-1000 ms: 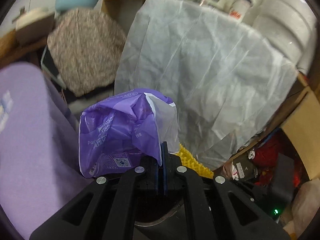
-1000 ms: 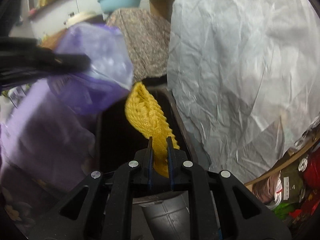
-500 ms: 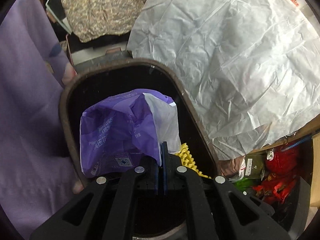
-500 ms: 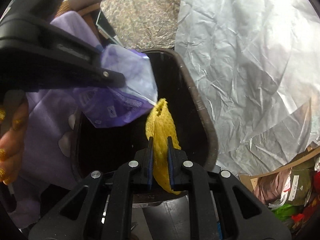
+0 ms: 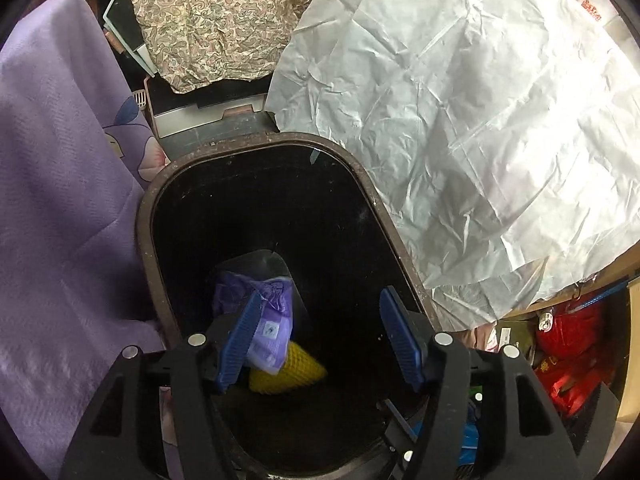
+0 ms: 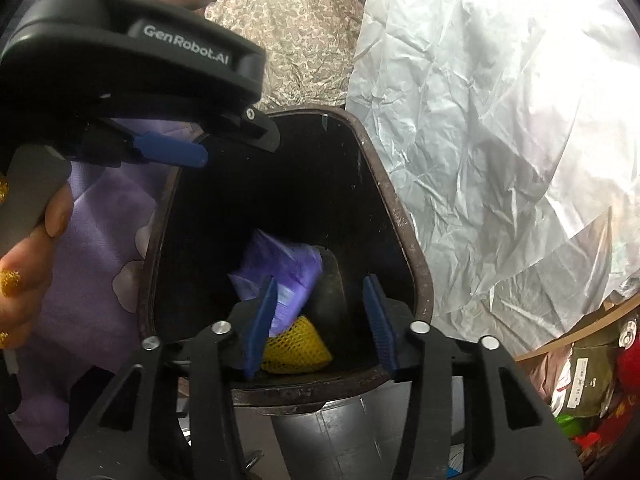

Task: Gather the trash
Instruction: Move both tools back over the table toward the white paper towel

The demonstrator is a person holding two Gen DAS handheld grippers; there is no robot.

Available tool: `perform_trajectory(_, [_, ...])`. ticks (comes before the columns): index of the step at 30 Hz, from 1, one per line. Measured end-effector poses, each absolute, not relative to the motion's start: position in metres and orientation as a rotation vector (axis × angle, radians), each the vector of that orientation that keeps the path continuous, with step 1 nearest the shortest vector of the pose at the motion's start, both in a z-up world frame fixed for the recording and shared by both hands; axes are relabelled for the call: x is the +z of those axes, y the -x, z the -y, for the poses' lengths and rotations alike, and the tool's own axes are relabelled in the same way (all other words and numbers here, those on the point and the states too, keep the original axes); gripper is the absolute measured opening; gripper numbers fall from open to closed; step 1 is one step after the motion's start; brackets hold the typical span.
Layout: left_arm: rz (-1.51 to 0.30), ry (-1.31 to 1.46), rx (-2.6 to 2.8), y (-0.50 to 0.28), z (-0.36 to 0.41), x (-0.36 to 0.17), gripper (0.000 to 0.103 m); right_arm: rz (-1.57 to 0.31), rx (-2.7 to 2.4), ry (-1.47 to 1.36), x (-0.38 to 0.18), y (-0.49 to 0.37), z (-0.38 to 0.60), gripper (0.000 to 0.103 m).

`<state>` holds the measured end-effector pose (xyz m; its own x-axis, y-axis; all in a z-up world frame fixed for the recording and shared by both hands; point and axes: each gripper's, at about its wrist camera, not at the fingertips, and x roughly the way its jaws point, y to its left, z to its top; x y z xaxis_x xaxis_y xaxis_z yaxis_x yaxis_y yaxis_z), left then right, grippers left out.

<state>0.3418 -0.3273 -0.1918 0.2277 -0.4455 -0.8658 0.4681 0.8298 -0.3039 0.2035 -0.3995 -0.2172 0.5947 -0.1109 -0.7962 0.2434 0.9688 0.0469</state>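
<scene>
Left gripper [image 5: 320,332]: jaws spread wide, nothing between the blue pads, poised over the bin mouth at lower centre of the left view.
Right gripper [image 6: 322,322]: also wide apart and empty, lower centre of the right view, aimed down into the same bin.
Bin [image 5: 144,216]: dark brown, rounded rim, mid-frame; inside is black and deep.
Purple wrapper [image 5: 266,312]: crumpled plastic pack down in the bin bottom, lower centre, partly behind the left pad.
Yellow mesh [image 5: 292,368]: foam net sleeve, just below and touching the wrapper, also inside the bin [image 6: 296,344].
Step in hand: looks like release, both pieces sit in the bin, neither is gripped.
Doing it well: my read is lift both tools straight up with jaws kept apart so no pad snags the plastic or the rim; check nothing clings to the pads.
Progress: these two items appear collected; can't tell if more trash remains.
White sheet [image 5: 460,120]: big crinkled plastic, right half of frame, edge drapes against the bin's right rim, could catch a finger.
Purple cloth [image 5: 60,200]: left side, pressed against the bin's left rim.
Paisley fabric [image 5: 216,16]: top centre, behind the bin, well apart.
Red and green packaging [image 5: 568,344]: lower right clutter, contents unclear.
Crowding: both tools share one opening, collision risk.
</scene>
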Motion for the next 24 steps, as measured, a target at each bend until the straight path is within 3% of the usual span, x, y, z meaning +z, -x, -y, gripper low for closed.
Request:
perform_trajectory(3, [-1.153, 0.009, -0.619, -0.339, 0.322, -0.18, 0.064, -0.89, -0.224, -0.172, -0.211, -0.197, 0.401, 0.052])
perform_trajectory(5, [-1.121, 0.074, -0.608, -0.335, 0.312, -0.164, 0.074, -0.869, -0.249, -0.18, -0.204, -0.19, 0.403, 0.056])
perform_trajectory(13, [-0.998, 0.273, -0.751, -0.301, 0.27, -0.099, 0.098, -0.684, -0.367, -0.151, -0.155, -0.164, 0.399, 0.088])
perform_trajectory(24, [-0.602, 0.175, -0.702, -0.233, 0.167, 0.001, 0.098, -0.57, -0.233, -0.166, -0.092, -0.174, 0.363, 0.09])
